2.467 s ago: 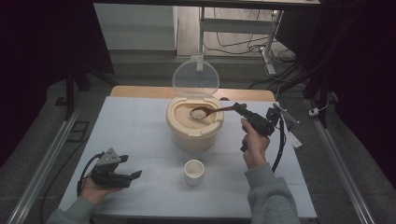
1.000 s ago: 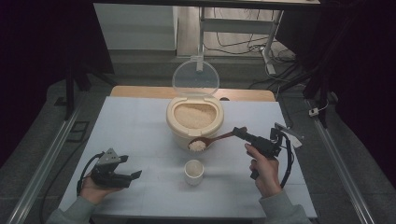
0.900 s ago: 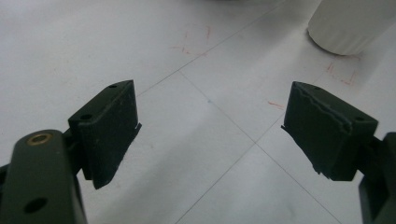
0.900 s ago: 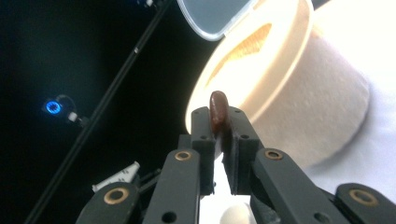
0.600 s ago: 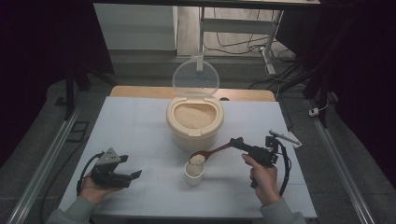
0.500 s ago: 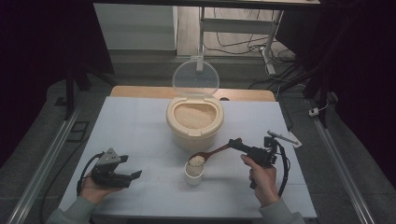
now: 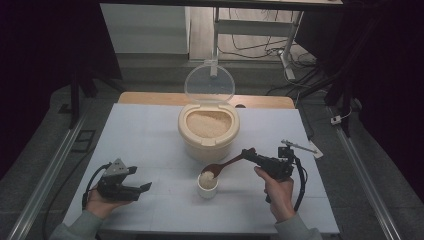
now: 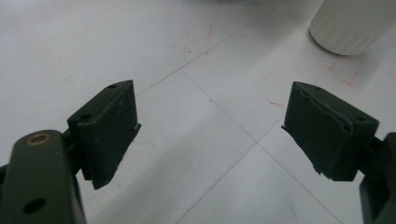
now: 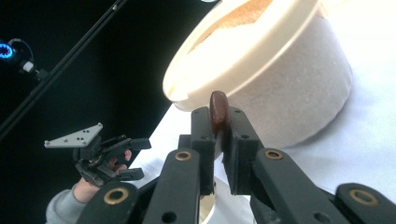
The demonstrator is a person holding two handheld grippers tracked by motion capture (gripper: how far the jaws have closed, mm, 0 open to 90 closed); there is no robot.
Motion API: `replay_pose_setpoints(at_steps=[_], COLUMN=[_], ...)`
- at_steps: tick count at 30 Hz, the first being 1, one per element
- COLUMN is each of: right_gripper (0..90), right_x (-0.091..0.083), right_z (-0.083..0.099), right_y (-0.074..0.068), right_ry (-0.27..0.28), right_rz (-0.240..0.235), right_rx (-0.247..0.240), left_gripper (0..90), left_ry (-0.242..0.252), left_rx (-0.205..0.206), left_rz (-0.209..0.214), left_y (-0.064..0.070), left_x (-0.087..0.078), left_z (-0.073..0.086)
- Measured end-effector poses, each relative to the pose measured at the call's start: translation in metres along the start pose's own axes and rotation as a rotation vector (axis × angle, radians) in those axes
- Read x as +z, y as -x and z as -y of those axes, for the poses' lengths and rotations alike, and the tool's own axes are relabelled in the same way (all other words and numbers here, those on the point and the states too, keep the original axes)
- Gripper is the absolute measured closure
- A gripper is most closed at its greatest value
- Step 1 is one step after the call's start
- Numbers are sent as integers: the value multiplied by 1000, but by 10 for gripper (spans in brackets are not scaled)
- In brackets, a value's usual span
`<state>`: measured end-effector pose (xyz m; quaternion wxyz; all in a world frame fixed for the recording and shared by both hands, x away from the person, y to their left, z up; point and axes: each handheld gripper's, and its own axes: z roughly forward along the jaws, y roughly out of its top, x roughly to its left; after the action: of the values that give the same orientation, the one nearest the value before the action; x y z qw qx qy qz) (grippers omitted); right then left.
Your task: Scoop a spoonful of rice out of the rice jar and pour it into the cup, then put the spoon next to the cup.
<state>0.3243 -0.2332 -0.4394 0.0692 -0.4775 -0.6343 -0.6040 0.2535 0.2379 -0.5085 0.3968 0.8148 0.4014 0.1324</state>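
A cream rice bin [image 7: 208, 131] full of rice stands mid-table, its clear lid [image 7: 209, 83] hinged upright. In front of it is a small white cup [image 7: 207, 186] heaped with rice. My right gripper [image 7: 248, 154] is shut on the handle of a brown wooden spoon [image 7: 216, 168], whose bowl hangs at the cup's rim. In the right gripper view the spoon [image 9: 218, 112] is edge-on between the jaws of the right gripper [image 9: 218, 126], with the bin [image 9: 280, 79] behind. My left gripper [image 7: 142, 187] rests open at the front left. Between the jaws of the left gripper [image 8: 210, 126] is bare table, and the cup [image 8: 352, 23] is beyond.
The white table [image 7: 150, 130] has a marked grid. A thin pale stick [image 7: 298, 146] lies near its right edge, behind my right hand. A wooden strip [image 7: 150, 98] runs along the far edge. Dark floor, rails and cables surround the table.
My right gripper carried the spoon with rice out of the bin, forward and down to the cup, and turned it over the cup. The left gripper stayed put.
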Motion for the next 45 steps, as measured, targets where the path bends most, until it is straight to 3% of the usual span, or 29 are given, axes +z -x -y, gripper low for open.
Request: replay_pose_setpoints(at_steps=[5,10,22,25,28,31,36,40,45], right_gripper=[827,827,827,827,827,827,827,826,826], right_x=[-3,-4,-16,-25,-36,-46,-58,-57,-40], right_z=[-1,-1,0,-5,-14,-21,-29,-31,-26], right_y=[-14,-22,-26,-27,-28,-30,-32,-26,-22], right_ry=[19,21,40,30,25,10,-55,-193,-361], right_rz=[6,12,-8,-19,0,0,5,-2,-11], right_rx=[-144,-231,-315,-341,-382,-391,-421,-409,-411], left_gripper=[172,173,173,173,173,173,174,173,173], left_ry=[-5,-5,-6,-7,-8,-6,-4,-8,-8], left_rx=[3,3,3,2,2,4,1,7,8], left_rz=[-1,-4,-6,-7,-8,-7,-7,-6,-5], left_y=[0,0,0,0,-1,0,-1,0,0], left_x=[1,1,1,1,1,0,0,2,2], left_z=[0,0,0,1,1,1,0,0,0])
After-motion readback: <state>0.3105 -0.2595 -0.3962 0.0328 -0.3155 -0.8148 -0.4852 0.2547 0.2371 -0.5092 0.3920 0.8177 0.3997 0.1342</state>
